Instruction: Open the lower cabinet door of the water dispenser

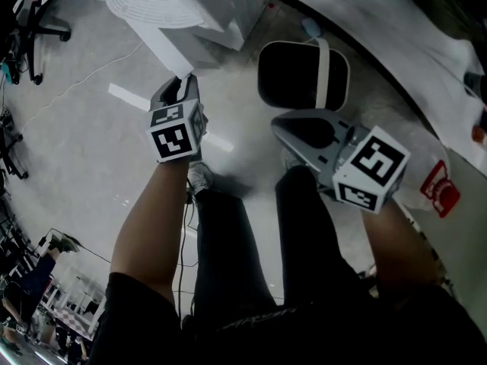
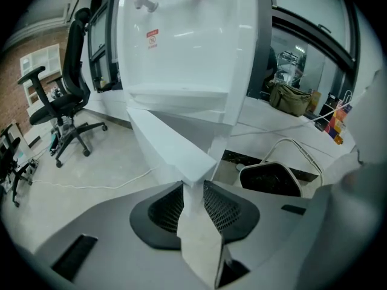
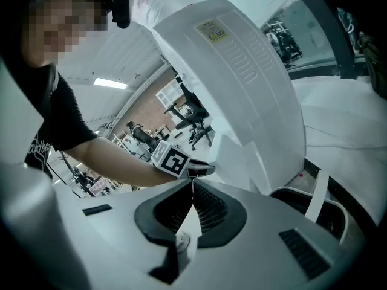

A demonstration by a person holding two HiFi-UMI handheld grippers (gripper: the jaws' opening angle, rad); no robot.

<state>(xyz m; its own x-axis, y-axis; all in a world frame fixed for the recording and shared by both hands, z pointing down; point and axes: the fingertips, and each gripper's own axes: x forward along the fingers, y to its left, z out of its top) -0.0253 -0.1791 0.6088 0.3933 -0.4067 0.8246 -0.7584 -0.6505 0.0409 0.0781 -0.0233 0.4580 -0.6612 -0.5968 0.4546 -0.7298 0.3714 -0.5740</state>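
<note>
The white water dispenser [image 2: 187, 41] stands ahead, and its lower cabinet door [image 2: 169, 141] is swung out from the body. My left gripper [image 2: 193, 189] is shut on the door's free edge, with the panel pinched between the two pads. In the head view the left gripper [image 1: 181, 86] grips the end of the door [image 1: 161, 50] low over the floor. My right gripper [image 3: 192, 184] is shut with nothing between its jaws and hangs apart from the door, to its right [image 1: 283, 122]. The right gripper view shows the dispenser [image 3: 242, 77] from the side and the left gripper [image 3: 199, 170] at the door [image 3: 242, 156].
A black waste bin [image 1: 300, 74] with a white strip across it stands on the floor to the right of the dispenser. A black office chair [image 2: 66, 101] is off to the left. A thin cable [image 1: 76, 86] runs over the grey floor. The person's legs are below the grippers.
</note>
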